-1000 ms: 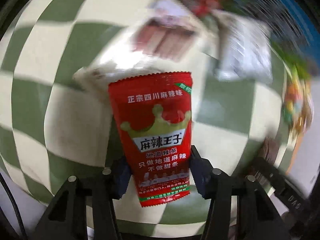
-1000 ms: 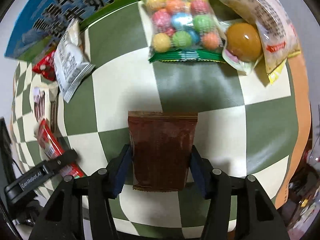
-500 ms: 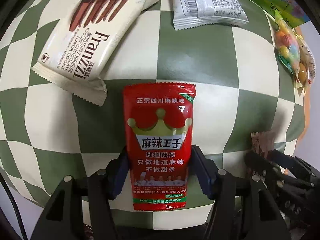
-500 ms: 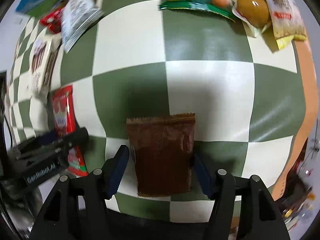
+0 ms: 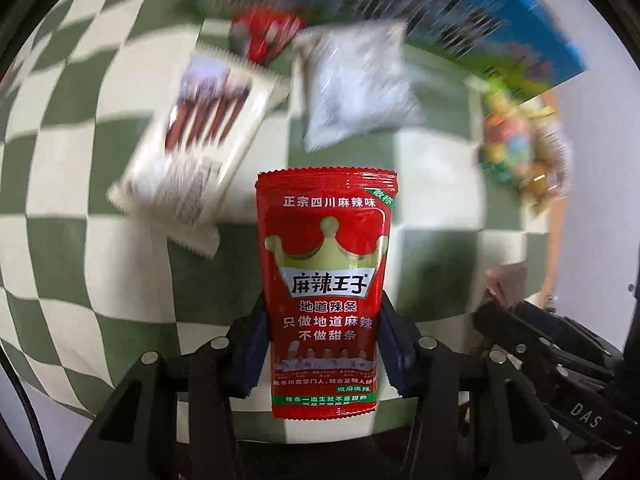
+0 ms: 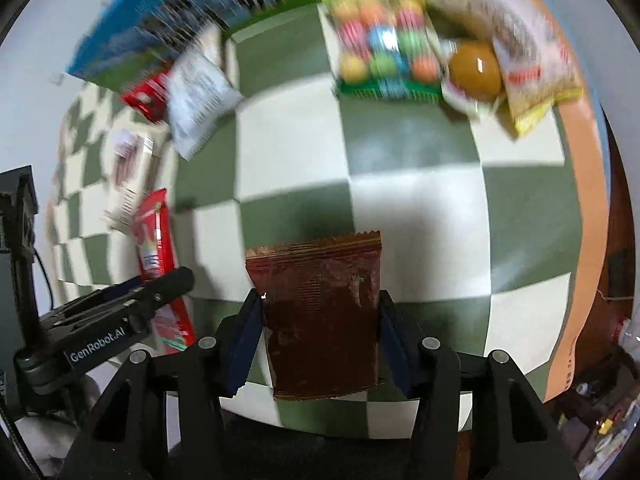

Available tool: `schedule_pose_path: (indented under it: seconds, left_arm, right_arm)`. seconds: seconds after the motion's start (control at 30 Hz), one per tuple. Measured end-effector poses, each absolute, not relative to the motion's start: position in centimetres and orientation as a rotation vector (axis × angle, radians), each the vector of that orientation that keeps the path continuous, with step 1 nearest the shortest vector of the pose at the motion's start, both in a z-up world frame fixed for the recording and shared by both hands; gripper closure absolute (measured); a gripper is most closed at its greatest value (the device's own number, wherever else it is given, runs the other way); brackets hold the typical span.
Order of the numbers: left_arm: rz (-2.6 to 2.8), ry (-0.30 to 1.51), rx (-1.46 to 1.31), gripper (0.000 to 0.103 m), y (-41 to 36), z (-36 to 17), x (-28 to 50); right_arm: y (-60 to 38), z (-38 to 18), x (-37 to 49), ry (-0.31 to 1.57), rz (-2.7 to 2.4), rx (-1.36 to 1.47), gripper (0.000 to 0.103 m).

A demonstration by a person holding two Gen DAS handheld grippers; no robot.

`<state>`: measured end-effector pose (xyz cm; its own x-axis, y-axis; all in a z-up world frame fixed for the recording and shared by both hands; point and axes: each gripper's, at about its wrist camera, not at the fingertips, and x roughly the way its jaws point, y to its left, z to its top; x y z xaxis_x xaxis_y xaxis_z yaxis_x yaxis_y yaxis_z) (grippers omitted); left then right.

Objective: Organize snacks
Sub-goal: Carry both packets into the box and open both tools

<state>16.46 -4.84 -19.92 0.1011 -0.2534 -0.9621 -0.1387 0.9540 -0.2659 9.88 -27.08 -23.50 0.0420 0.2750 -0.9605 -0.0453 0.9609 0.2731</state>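
Where green-and-cream checked cloth (image 6: 412, 216) ends, pale wall (image 5: 592, 184)

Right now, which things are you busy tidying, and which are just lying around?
Busy with:
- red spicy-strip packet, pinched in the left gripper, whose jaws just closed further
- brown packet, pinched in the right gripper, likewise

Lying about:
- cookie-stick packet
- white packet
- colourful candy-ball bag
- blue-green box
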Motion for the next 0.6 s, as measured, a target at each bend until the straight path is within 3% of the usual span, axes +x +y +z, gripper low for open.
schedule_pose_path:
  seconds: [0.3,0.6]
  left_arm:
    - [-0.222,1.256,-0.351,0.057,-2.9,-8.5,23.2]
    - [-0.208,1.221,-0.254,0.057,-3.4,-5.4,34.4]
  right_arm:
    - [-27.9,-10.0,16.1,1.339,0.351,0.285,0.046]
    - [-22.3,-3.1,27.2,1.158,0.365,0.245,0.046]
